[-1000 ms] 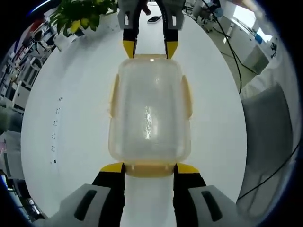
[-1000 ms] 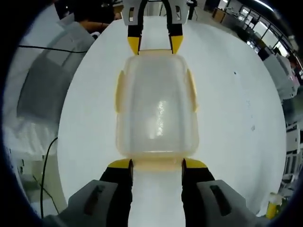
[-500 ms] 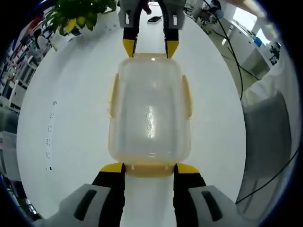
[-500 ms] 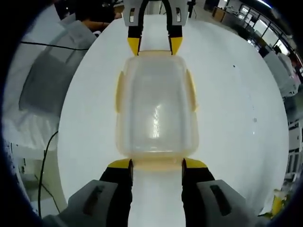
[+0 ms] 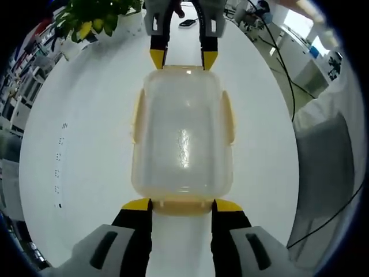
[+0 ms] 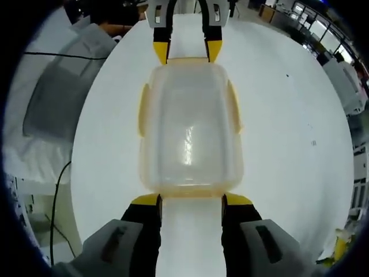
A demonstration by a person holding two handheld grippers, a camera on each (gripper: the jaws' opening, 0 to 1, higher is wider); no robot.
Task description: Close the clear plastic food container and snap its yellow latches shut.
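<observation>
Clear container (image 5: 182,135) lies lidded between opposing grippers — left gripper (image 5: 182,206), right gripper (image 6: 191,201).

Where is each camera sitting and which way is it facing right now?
Left gripper view: rides the left gripper, looking along its open jaws at one short end of the container; the right gripper faces it from the far end.
Right gripper view: rides the right gripper, looking from the opposite end; the left gripper is beyond.
Both share the container, its side latches and the white table.
</observation>
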